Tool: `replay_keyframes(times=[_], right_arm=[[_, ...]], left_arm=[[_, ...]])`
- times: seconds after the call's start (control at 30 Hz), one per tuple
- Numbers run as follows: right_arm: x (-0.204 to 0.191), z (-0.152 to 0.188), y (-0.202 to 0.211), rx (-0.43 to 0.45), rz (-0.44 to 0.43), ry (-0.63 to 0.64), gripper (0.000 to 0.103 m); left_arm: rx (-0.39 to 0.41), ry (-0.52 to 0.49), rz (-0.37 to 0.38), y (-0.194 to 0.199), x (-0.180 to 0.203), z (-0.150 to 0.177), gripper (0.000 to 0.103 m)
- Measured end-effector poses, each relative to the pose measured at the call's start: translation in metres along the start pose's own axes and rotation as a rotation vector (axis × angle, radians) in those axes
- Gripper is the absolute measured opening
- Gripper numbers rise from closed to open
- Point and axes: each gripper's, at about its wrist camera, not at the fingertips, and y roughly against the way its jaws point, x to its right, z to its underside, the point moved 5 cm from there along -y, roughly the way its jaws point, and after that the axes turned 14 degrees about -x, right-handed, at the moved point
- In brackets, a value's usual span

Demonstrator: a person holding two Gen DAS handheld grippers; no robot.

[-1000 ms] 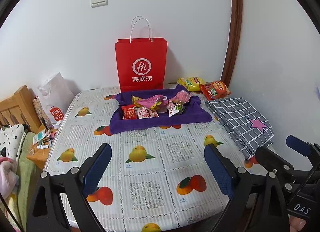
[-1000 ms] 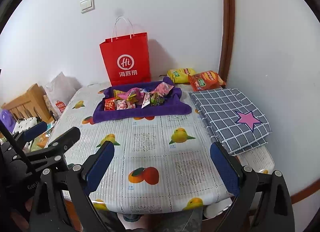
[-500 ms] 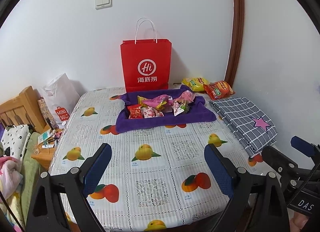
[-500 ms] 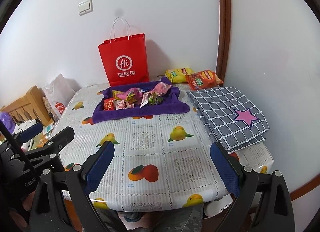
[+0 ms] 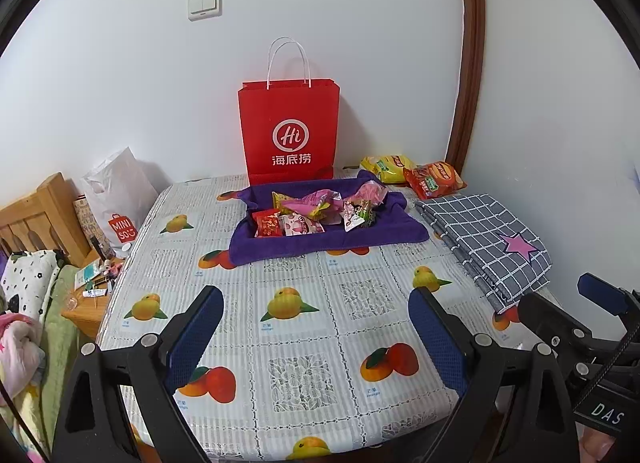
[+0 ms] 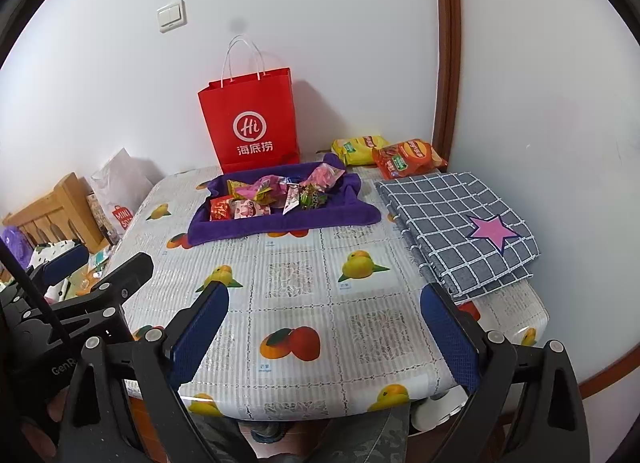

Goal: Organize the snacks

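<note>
Several small snack packets [image 5: 316, 213] [image 6: 272, 197] lie heaped on a purple cloth [image 5: 332, 241] [image 6: 288, 223] at the far middle of the table. A yellow chip bag [image 5: 386, 168] [image 6: 358, 147] and an orange chip bag [image 5: 434, 179] [image 6: 408, 157] rest in the back right corner. My left gripper [image 5: 316, 337] hangs open over the near table edge, holding nothing. My right gripper [image 6: 326, 333] is open too, near the front edge, well short of the cloth. Each gripper shows at the side of the other's view.
A red paper bag [image 5: 289, 131] [image 6: 252, 123] stands against the wall behind the cloth. A folded grey checked cloth with a pink star [image 5: 488, 239] [image 6: 456, 223] covers the table's right side. A white shopping bag [image 5: 118, 199], a nightstand and a bed lie left of the table [image 5: 304, 319].
Both grippers have drawn back and lifted a little, so the table and snacks sit lower and farther in view. Both stay open.
</note>
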Motion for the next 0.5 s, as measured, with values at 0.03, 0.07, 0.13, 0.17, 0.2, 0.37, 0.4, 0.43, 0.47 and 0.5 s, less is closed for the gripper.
replay_keyframes(times=[0.03,0.07,0.13,0.17,0.2,0.37,0.4,0.43,0.47,0.5], right_arm=[[0.0,0.0002,0.0,-0.001,-0.001,0.0,0.096],[-0.0006,0.0006,-0.0002,-0.001,-0.001,0.001,0.096],[-0.0006,0.0005,-0.0002,-0.001,0.001,0.003,0.096],[-0.0003,0.0003,-0.0002,-0.001,0.0,0.003,0.096],[-0.0005,0.0004,-0.0002,-0.001,-0.002,0.004,0.096],[0.0,0.0004,-0.0005,-0.001,-0.005,0.003,0.096],[0.0002,0.0002,-0.0009,-0.002,-0.005,0.003,0.096],[0.0002,0.0003,-0.0007,-0.001,-0.005,0.004,0.096],[0.0002,0.0003,-0.0008,-0.001,-0.004,0.005,0.096],[0.0002,0.0003,-0.0006,-0.001,-0.004,0.004,0.096]], left_arm=[[0.0,-0.001,0.0,0.0001,-0.0001,0.0001,0.094],[0.0,0.0,-0.001,0.0001,-0.0002,-0.0001,0.094],[0.0,0.001,-0.001,0.0004,-0.0008,-0.0004,0.094],[0.001,0.003,0.0,0.0005,-0.0004,-0.0001,0.094],[0.002,0.003,0.001,0.0009,-0.0006,-0.0005,0.094],[0.002,0.002,0.002,0.0015,-0.0021,-0.001,0.094],[0.002,0.002,0.001,0.0015,-0.0021,-0.001,0.094],[0.002,0.003,0.001,0.0014,-0.0021,-0.0011,0.094],[0.002,0.003,0.001,0.0015,-0.0019,-0.0012,0.094],[0.001,0.003,0.001,0.0014,-0.002,-0.0011,0.094]])
